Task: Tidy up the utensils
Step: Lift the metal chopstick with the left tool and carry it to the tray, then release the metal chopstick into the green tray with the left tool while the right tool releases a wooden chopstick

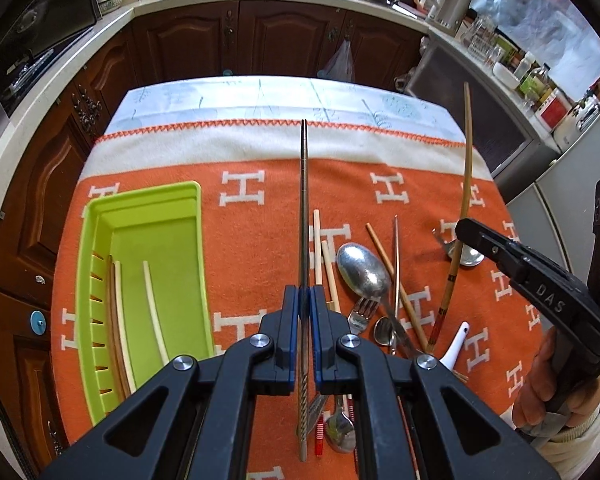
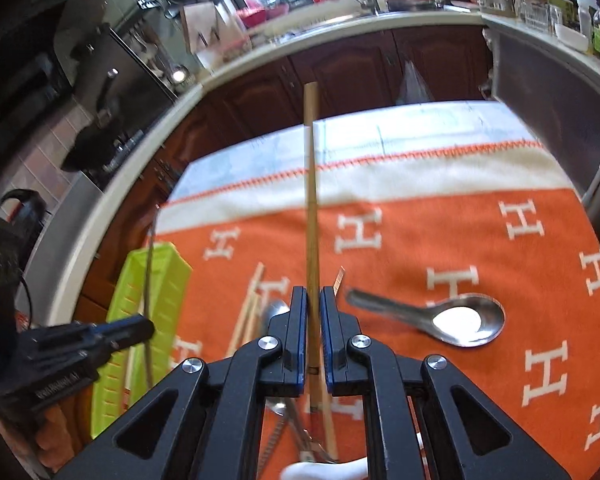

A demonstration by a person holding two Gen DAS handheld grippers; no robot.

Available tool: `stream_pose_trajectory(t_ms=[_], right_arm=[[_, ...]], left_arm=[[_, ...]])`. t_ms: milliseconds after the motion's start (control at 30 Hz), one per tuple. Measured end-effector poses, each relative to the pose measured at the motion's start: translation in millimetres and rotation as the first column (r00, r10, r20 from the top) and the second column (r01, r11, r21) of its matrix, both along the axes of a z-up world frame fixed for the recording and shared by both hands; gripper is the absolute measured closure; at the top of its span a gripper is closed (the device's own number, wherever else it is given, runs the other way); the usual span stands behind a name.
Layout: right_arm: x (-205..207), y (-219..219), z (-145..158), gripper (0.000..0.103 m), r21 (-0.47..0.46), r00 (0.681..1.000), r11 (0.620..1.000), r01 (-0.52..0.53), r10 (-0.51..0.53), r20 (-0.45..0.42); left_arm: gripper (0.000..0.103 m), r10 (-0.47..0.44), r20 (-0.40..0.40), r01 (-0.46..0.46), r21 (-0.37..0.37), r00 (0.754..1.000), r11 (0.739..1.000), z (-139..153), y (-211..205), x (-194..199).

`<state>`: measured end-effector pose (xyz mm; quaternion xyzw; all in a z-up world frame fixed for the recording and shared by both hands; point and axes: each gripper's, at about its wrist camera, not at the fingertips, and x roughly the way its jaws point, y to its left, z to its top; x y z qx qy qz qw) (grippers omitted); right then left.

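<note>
- Kitchen cabinets ring a table under an orange H-patterned blanket.
- Green utensil tray sits at the blanket's left edge, pale chopsticks inside.
- Left gripper clenched on a metal chopstick, right of the tray.
- Right gripper clamps a bamboo chopstick; a steel spoon lies beyond, well away from the tray.

The bench is covered by an orange blanket with white H letters; at the far edge a pale printed cloth shows. A green tray sits by the left edge. Toward the near right lie wooden chopsticks, a large metal spoon, a fork, a white ceramic spoon and a metal soup spoon.
</note>
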<state>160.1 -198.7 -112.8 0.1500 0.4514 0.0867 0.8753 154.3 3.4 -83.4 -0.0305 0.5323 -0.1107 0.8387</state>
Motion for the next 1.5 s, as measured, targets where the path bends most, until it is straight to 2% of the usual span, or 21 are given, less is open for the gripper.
stream_pose_trajectory(t_ms=[300, 567, 833, 1200, 1300, 1333, 1367, 1500], right_arm=[[-30.5, 39.1, 53.3, 0.097, 0.063, 0.993, 0.992, -0.113, 0.111, 0.044], [-56.6, 107.7, 76.3, 0.097, 0.134, 0.974, 0.965, -0.225, 0.225, 0.018], [-71.6, 175.5, 64.4, 0.096, 0.174, 0.952, 0.944, -0.282, 0.297, -0.070], [-55.0, 216.6, 24.9, 0.096, 0.158, 0.936, 0.946, -0.283, 0.308, -0.168], [-51.1, 224.6, 15.4, 0.095, 0.146, 0.933, 0.949, -0.281, 0.306, -0.192], [-50.5, 225.4, 12.4, 0.091, 0.146, 0.932, 0.949, -0.278, 0.303, -0.200], [-49.6, 225.5, 9.9, 0.084, 0.146, 0.932, 0.951, -0.273, 0.299, -0.204], [-50.2, 225.6, 8.9, 0.077, 0.133, 0.937, 0.954, -0.269, 0.291, -0.191]], left_arm=[[0.100, 0.028, 0.072, -0.027, -0.018, 0.997, 0.999, 41.0, 28.8, -27.2], [0.100, 0.100, 0.086, -0.101, 0.011, 0.991, 0.995, 51.3, 71.0, -50.6], [0.099, 0.140, 0.052, -0.142, 0.028, 0.989, 0.990, 37.9, 103.4, -65.5], [0.099, 0.155, -0.003, -0.154, 0.038, 0.988, 0.987, 14.1, 121.1, -67.9], [0.086, 0.170, -0.010, -0.170, 0.041, 0.985, 0.985, 9.9, 123.7, -66.0], [0.081, 0.178, -0.009, -0.178, 0.044, 0.984, 0.983, 9.0, 124.8, -65.4], [0.081, 0.182, -0.008, -0.181, 0.050, 0.983, 0.982, 8.2, 125.5, -64.9], [0.077, 0.187, -0.006, -0.187, 0.058, 0.982, 0.981, 6.9, 127.2, -63.5]])
